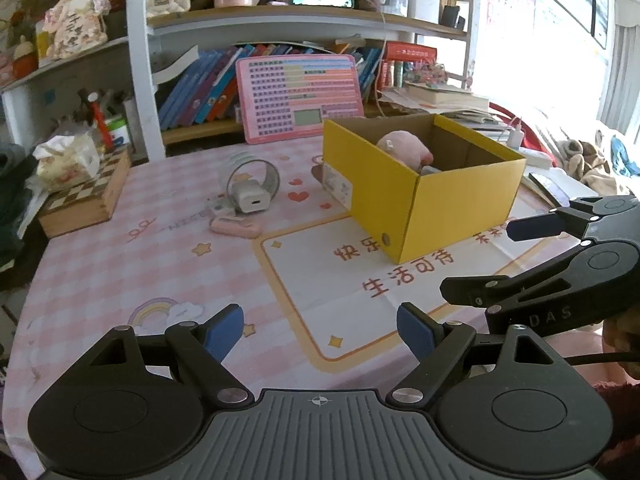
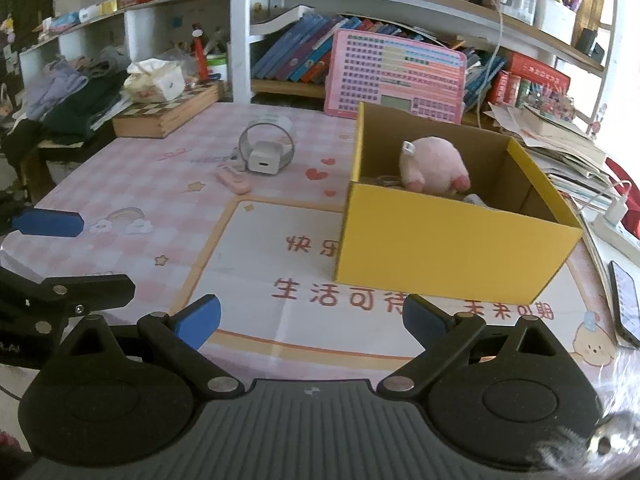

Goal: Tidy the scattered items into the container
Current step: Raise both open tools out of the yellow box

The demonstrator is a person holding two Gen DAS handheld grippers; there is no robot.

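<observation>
A yellow cardboard box (image 1: pixel 420 204) (image 2: pixel 452 248) stands open on the pink mat, with a pink plush toy (image 1: pixel 404 152) (image 2: pixel 434 164) inside. To its left on the table lie a white charger (image 1: pixel 250 199) (image 2: pixel 262 162) inside a grey ring (image 1: pixel 272 178) (image 2: pixel 244 142), and a small pink case (image 1: pixel 236 226) (image 2: pixel 234 179). My left gripper (image 1: pixel 320 330) (image 2: pixel 108 253) hovers open over the mat, nothing between its blue pads. My right gripper (image 2: pixel 312 320) (image 1: pixel 476 260) is open and empty too, just in front of the box.
A wooden chessboard box (image 1: pixel 84 200) (image 2: pixel 168 114) with a tissue pack on it sits at the left rear. A pink toy tablet (image 1: pixel 298 96) (image 2: pixel 396 76) leans against the bookshelf. A phone (image 2: pixel 626 304) and a power strip (image 2: pixel 616 228) lie at the right edge.
</observation>
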